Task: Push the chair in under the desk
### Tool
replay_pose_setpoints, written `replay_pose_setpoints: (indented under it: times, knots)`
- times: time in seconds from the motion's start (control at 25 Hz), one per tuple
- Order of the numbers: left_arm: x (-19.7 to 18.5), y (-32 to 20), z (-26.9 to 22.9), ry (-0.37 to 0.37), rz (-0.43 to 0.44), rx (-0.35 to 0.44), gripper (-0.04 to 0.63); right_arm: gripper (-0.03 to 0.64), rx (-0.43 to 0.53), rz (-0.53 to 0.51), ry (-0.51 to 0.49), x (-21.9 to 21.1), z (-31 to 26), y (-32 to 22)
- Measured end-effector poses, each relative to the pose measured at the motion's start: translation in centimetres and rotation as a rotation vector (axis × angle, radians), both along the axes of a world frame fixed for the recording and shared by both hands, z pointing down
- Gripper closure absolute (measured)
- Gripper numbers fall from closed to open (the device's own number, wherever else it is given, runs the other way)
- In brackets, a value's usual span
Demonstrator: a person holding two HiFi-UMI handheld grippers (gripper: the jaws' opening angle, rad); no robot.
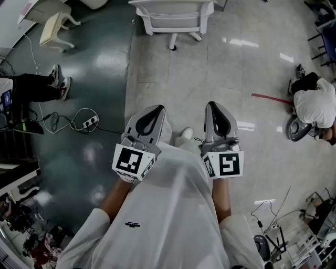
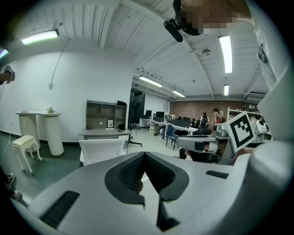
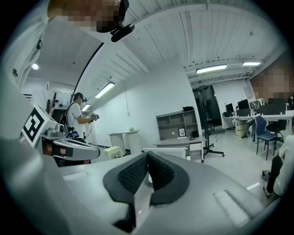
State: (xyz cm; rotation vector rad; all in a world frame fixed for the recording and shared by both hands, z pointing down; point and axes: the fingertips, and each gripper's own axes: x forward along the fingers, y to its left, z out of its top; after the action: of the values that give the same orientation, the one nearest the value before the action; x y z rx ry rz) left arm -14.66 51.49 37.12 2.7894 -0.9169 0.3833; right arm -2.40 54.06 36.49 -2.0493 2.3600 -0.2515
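Observation:
A white chair (image 1: 173, 16) stands on the pale floor well ahead of me, at the top of the head view. The left gripper view shows this chair (image 2: 103, 150) in front of a grey desk (image 2: 104, 133) with a shelf unit behind it. In the right gripper view the chair (image 3: 171, 151) and the desk (image 3: 183, 143) sit just above the jaws. My left gripper (image 1: 157, 108) and right gripper (image 1: 211, 104) are held side by side in front of my body, both shut with nothing between the jaws and far from the chair.
A cream stool (image 1: 55, 27) stands at the far left. A power strip with cables (image 1: 89, 122) lies on the dark floor beside a person's legs (image 1: 37, 86). Another person (image 1: 315, 105) crouches at the right near a red floor line (image 1: 270, 97).

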Motion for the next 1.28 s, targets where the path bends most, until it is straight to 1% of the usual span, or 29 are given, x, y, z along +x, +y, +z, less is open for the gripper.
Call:
replay_pose_setpoints:
  times: [0.12, 0.24, 0.28, 0.4, 0.44, 0.48, 0.56, 0.68, 0.76, 0.88, 0.96, 1.04, 1.12, 1.2, 1.28]
  knots:
    - [-1.1, -0.8, -0.5, -0.006, -0.007, -0.006, 0.588, 0.615, -0.009, -0.003, 0.009, -1.0, -0.6, -0.7]
    - [-1.9, -2.2, -1.0, 0.016, -0.010, -0.011, 0.588, 0.615, -0.008, 0.001, 0.023, -1.8, -1.1, -1.9]
    - [-2.3, -2.7, -1.0, 0.024, -0.008, -0.014, 0.588, 0.615, 0.003, 0.004, 0.013, -2.1, -1.4, -2.4]
    - [-3.9, -4.4, -1.2, 0.030, -0.006, -0.019, 0.588, 0.614, 0.064, -0.008, -0.089, -3.6, -2.9, -3.7]
    - [-4.6, -5.1, -1.4, 0.038, -0.016, -0.022, 0.588, 0.614, 0.072, -0.015, -0.106, -4.2, -3.3, -4.2]
    - [-5.2, -6.0, -1.6, 0.052, -0.027, -0.029, 0.588, 0.614, 0.074, -0.017, -0.101, -4.6, -3.8, -4.9]
    - [-6.5, -7.8, -2.0, 0.076, -0.042, -0.045, 0.588, 0.614, 0.082, -0.007, -0.057, -5.3, -4.7, -6.4]
    - [-8.7, -10.4, -2.5, 0.088, -0.049, -0.026, 0.588, 0.613, 0.118, 0.010, -0.015, -6.1, -6.0, -8.7]
    - [-10.4, -12.3, -3.1, 0.111, -0.067, -0.005, 0.588, 0.612, 0.128, -0.025, -0.018, -7.3, -6.4, -10.5]
    - [-13.0, -14.4, -2.4, 0.148, -0.116, -0.015, 0.588, 0.614, 0.050, -0.119, -0.004, -10.4, -4.7, -13.3]
    - [-14.6, -15.4, -0.9, 0.136, -0.118, -0.032, 0.588, 0.614, 0.021, -0.159, 0.032, -13.1, -3.4, -14.7]
    - [-16.3, -16.0, 0.1, 0.106, -0.105, -0.047, 0.588, 0.614, 0.023, -0.185, 0.044, -15.8, -3.0, -15.5]
    - [-18.2, -16.8, 0.0, 0.116, -0.121, -0.051, 0.588, 0.614, 0.027, -0.207, 0.029, -17.6, -2.9, -16.3]
    - [-19.7, -18.0, 0.0, 0.128, -0.159, -0.051, 0.588, 0.614, 0.032, -0.214, 0.017, -18.3, -3.0, -17.5]
    - [-20.4, -19.2, 0.2, 0.130, -0.180, -0.051, 0.588, 0.614, 0.038, -0.207, 0.018, -18.2, -3.0, -18.8]
